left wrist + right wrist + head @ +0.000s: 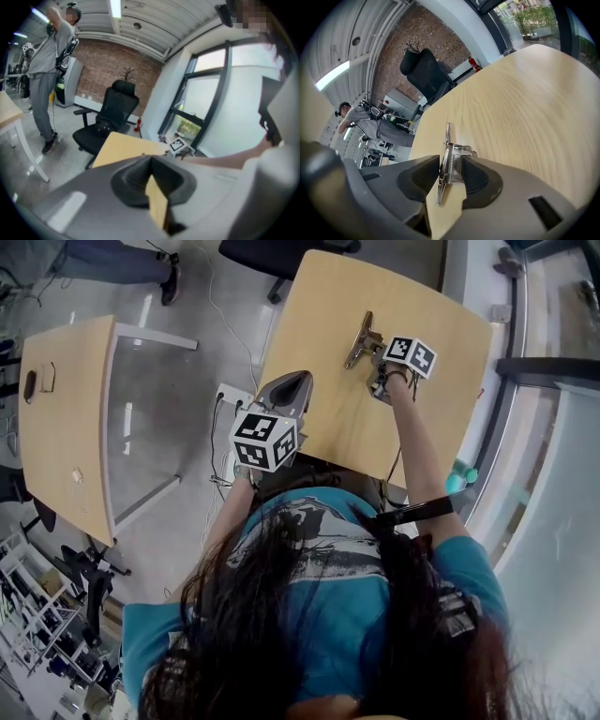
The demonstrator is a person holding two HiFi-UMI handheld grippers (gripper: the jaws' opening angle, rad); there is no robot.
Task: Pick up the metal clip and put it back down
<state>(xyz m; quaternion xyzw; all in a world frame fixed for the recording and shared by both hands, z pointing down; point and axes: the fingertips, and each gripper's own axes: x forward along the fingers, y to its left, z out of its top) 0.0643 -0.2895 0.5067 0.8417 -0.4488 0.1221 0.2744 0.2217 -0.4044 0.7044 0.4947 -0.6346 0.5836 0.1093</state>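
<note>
Over at the right hand-held gripper [451,160], the jaws stand apart and straddle the metal clip [448,149], one pad on each side of its coiled spring [454,165]. The clip lies flat on the counter [525,103], not lifted. In the head view it sits at about 1 o'clock of the frame, near the counter's middle. Whether the pads brush the metal yet, I can't tell; they sit just beside it.

How will it handle? I'd judge it light, stiff and slick: thin bright sheet metal with smooth faces that could skate out of a lazy pinch. It's sprung too, so squeezing the long levers would likely pop its mouth open. The best hold looks like the flat sides at the spring, right where the pads wait now.

Left hand-held gripper [151,161] has its pads together on nothing, hanging by the counter's 8 o'clock edge, well apart from the clip.

Hard to read: the clip's far end, at 12 o'clock in the right gripper view, is foreshortened to a sliver, so its mouth doesn't show. In the head view the marker cube [410,354] and the hand cover the right jaws and the clip's near end.
</note>
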